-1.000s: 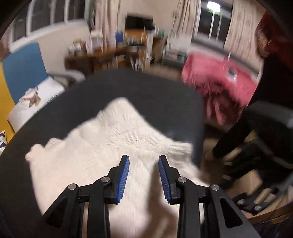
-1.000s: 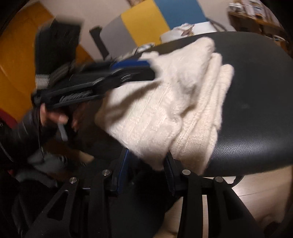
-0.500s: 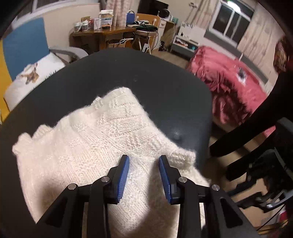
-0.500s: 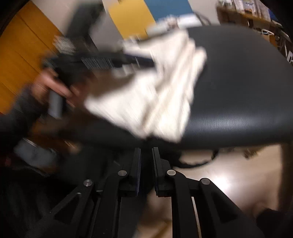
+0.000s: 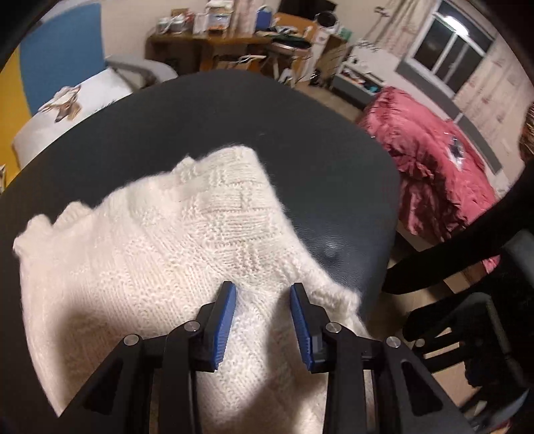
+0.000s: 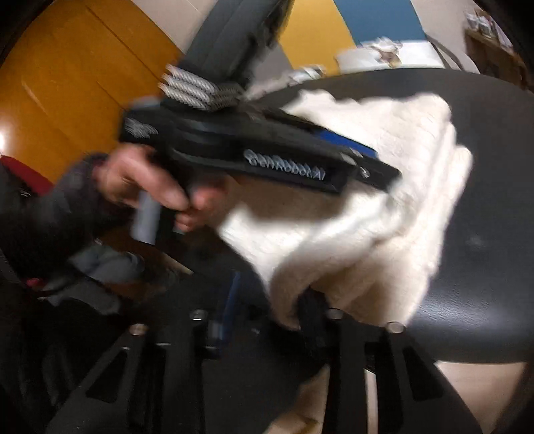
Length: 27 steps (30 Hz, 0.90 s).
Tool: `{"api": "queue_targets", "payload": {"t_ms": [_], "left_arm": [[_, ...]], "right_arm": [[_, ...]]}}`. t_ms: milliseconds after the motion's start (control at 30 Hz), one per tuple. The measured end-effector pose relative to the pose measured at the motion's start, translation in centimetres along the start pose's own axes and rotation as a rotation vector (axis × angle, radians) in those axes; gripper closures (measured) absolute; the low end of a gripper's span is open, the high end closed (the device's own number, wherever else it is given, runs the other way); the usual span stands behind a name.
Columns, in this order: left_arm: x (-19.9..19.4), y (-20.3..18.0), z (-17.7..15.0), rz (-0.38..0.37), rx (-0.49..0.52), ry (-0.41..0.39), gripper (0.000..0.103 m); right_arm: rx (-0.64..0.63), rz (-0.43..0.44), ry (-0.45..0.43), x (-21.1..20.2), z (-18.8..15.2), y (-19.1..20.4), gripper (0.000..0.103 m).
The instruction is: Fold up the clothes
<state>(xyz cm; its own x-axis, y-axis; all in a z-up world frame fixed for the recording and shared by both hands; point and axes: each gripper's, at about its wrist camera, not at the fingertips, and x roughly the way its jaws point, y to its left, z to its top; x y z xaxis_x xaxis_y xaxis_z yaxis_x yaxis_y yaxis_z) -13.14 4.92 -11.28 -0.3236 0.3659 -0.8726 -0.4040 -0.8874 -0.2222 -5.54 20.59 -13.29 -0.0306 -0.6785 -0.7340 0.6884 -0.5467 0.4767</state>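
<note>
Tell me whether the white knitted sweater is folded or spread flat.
Folded: the white knitted sweater lies in stacked layers on the black padded seat, its doubled edges visible.

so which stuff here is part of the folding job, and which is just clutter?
In the job:
- sweater, lying on the black seat
- left gripper, jaws apart over it
- right gripper, jaws apart in a blurred frame at the sweater's near edge

Just lying about:
- red blanket
- desk
- white pillow

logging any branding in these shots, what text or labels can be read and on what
"GenRobot.AI", white lettering seen upside down and motion-blurred, a likely reading: side of the left gripper in the right wrist view.
Items on the desk in the left wrist view: too small to read.
</note>
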Motion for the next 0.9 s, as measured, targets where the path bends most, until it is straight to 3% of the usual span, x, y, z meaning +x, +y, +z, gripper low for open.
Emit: {"api": "queue_targets", "payload": {"t_ms": [100, 167, 267, 333, 433, 500, 567, 633, 733, 833, 900], "left_arm": [[0.3, -0.3, 0.1, 0.01, -0.003, 0.003, 0.069], [-0.1, 0.1, 0.1, -0.034, -0.035, -0.015, 0.069], [-1.9, 2.2, -0.4, -0.159, -0.111, -0.078, 0.069], [-3.9, 3.8, -1.2, -0.174, -0.148, -0.151, 0.069], [-7.2, 6.3, -3.5, -0.135, -0.164, -0.268, 0.069], [-8.4, 7.4, -5.1, -0.113, -0.173, -0.313, 0.069], [-8.9, 8.1, -6.5, -0.101, -0.186, -0.34, 0.069], [-8.1, 8.0, -7.0, -0.086, -0.182, -0.329, 0.069], [-6.8, 7.6, -7.3, -0.081, -0.167, -0.314, 0.069], [-4.6, 6.6, -7.1, -0.034, -0.138, -0.255, 0.068], [-5.2, 6.9, -7.9, -0.048, -0.14, -0.271, 0.068]], "right_arm": [[0.011, -0.102, 0.124, 1.3, -1.2, -1.6, 0.088], [0.009, -0.146, 0.156, 1.6, -1.7, -2.0, 0.092], [0.004, -0.198, 0.175, 1.5, -2.1, -1.9, 0.092], [0.006, -0.202, 0.169, 1.1, -2.2, -1.7, 0.092], [0.013, -0.191, 0.134, -1.2, -1.8, -1.1, 0.087], [0.004, -0.231, 0.067, -3.7, -1.0, -0.6, 0.078], [-0.017, -0.248, -0.032, -6.2, 0.4, 0.3, 0.076], [-0.065, -0.254, -0.125, -7.4, 2.5, 1.5, 0.076], [-0.101, -0.262, -0.157, -5.2, 7.1, 1.8, 0.068], [-0.088, -0.322, -0.081, -1.5, 10.1, 0.3, 0.068], [-0.003, -0.371, 0.001, 0.9, 9.5, -2.3, 0.068]]}}
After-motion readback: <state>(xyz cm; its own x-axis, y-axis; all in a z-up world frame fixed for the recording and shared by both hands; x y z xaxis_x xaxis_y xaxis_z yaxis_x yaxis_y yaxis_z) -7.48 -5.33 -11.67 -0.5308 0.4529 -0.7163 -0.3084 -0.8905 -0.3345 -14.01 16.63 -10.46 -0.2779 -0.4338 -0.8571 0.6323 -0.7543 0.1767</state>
